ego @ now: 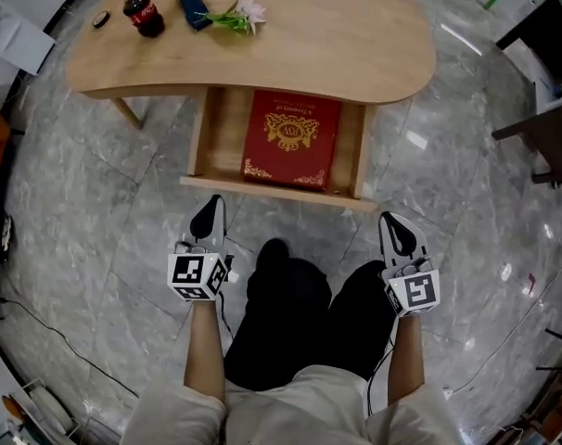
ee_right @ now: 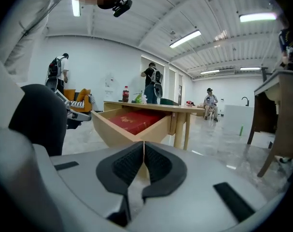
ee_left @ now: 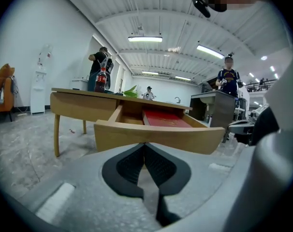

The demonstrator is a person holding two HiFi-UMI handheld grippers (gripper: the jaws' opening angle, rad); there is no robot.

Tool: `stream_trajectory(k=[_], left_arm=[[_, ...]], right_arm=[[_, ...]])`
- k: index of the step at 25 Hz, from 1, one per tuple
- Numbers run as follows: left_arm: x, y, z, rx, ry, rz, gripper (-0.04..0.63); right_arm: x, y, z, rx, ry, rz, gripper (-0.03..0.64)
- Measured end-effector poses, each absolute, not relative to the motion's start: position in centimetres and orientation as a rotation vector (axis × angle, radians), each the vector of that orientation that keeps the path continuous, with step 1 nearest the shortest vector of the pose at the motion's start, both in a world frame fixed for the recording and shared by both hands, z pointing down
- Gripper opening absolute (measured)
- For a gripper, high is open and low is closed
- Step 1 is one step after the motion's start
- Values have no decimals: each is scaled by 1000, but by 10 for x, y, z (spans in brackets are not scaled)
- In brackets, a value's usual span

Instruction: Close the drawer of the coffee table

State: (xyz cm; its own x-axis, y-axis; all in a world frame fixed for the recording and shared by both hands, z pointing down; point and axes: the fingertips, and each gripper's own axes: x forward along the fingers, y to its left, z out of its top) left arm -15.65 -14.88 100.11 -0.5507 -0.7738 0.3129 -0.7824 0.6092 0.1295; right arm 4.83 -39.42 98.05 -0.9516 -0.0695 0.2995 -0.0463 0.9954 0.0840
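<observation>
Pinched shut on nothing: left gripper (ego: 210, 213) and right gripper (ego: 392, 228), ribbed black pads (ee_left: 130, 166). At 12 o'clock, open drawer (ego: 276, 193) of pale wood, red book (ego: 290, 139) inside.

Open drawer (ego: 276, 191) with red book (ego: 290, 140); left claw (ego: 211, 208), right claw (ego: 389, 224) near its front

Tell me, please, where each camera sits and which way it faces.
Head view: on the person's head, looking steeply down at the coffee table and its open drawer; forearms, legs, left tongs and right tongs show.
Left gripper view: on the left tongs, facing the drawer front; shut jaws show.
Right gripper view: on the right tongs, facing the drawer's right front corner; shut jaws show.
Shared: all show the drawer and red book.
</observation>
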Motion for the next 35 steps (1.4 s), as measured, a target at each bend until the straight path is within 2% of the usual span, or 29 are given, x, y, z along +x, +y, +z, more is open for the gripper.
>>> stream_trajectory(k=[2, 5, 10, 15, 35], left_arm=[[-162, -154, 1002, 1263, -2524, 22, 10], [-164, -160, 1008, 1256, -2537, 11, 10], [-165, -165, 1011, 1255, -2535, 2, 10], [-163, -164, 1011, 1291, -2505, 3, 9], [-165, -168, 986, 1370, -2446, -53, 9]], right_arm=[[47, -395, 988, 71, -2830, -129, 21], [45, -397, 1001, 47, -2802, -168, 91], [41, -405, 1016, 56, -2780, -197, 94], [33, -401, 1020, -19, -2789, -157, 124], [31, -403, 995, -64, -2872, -96, 107]])
